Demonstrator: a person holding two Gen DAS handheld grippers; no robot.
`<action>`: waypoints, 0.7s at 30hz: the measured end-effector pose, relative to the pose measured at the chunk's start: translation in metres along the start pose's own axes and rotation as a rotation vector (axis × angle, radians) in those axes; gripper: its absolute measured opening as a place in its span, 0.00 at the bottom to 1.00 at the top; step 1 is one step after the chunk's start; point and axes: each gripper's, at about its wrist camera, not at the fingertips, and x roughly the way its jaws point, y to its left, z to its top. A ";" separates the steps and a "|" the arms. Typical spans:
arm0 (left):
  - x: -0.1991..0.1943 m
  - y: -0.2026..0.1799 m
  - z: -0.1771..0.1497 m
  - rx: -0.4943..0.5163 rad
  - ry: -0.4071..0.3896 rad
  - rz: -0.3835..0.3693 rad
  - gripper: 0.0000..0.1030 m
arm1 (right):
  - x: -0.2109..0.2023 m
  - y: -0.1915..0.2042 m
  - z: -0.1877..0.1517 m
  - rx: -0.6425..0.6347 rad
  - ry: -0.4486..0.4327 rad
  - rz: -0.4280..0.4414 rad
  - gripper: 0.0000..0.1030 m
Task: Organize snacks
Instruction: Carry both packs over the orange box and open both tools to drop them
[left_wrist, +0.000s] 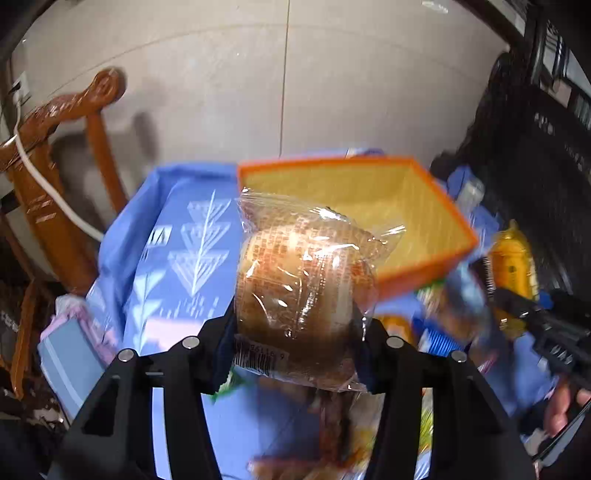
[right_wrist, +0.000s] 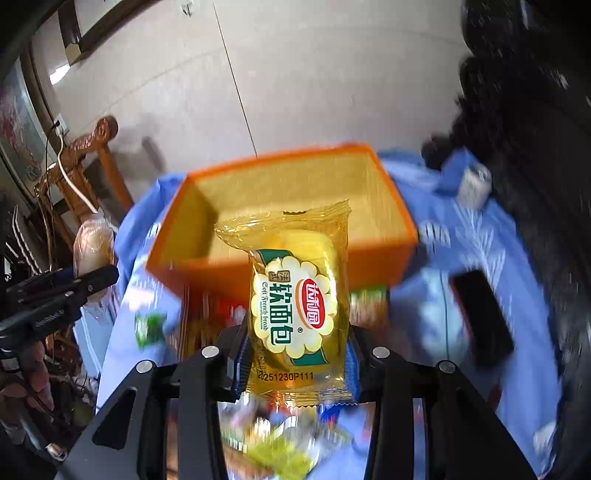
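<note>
The left tongs (left_wrist: 299, 354) are closed on a clear-wrapped brown bun (left_wrist: 295, 295), pinching its lower half from both sides; the bun sticks up above the fingers (left_wrist: 218, 350) and hangs over the blue cloth (left_wrist: 177, 258) that covers the bench. Below the bun, more snack packets (left_wrist: 332, 435) lie on the cloth, blurred. Just past the bun sits an orange box (left_wrist: 436, 258) with a yellow inside, open at the top; the bun's top edge overlaps its near wall in this view. To the right of the box a yellow packet (left_wrist: 511, 254) shows, held by the other tool.

The right tongs (right_wrist: 299, 354) are closed on a yellow bread packet (right_wrist: 295, 302) with green and red print, held upright by its lower sides, a date code along its bottom edge. Under it lie blurred packets (right_wrist: 273, 443) on the cloth (right_wrist: 480, 229). A small green packet (right_wrist: 149, 326) lies on the cloth to the left. A dark phone (right_wrist: 482, 317) lies on the cloth to the right. Beyond the packet stands the orange box (right_wrist: 402, 225), the packet's top reaching over its near wall. At the far left the bun (right_wrist: 94, 247) shows again in the other tool's grip. Behind the bench stand a wooden chair (right_wrist: 92, 155) with a white cable (right_wrist: 74, 181) over it, and a pale wall (right_wrist: 314, 85).
</note>
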 end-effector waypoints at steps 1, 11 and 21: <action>0.004 -0.003 0.014 0.000 -0.005 -0.008 0.50 | 0.003 0.001 0.010 -0.008 -0.013 0.002 0.39; 0.062 -0.017 0.099 -0.078 0.014 0.045 0.92 | 0.051 0.004 0.090 -0.032 -0.073 -0.047 0.93; 0.043 0.011 0.024 -0.092 0.032 0.060 0.96 | 0.040 -0.014 0.011 -0.071 0.042 -0.021 0.92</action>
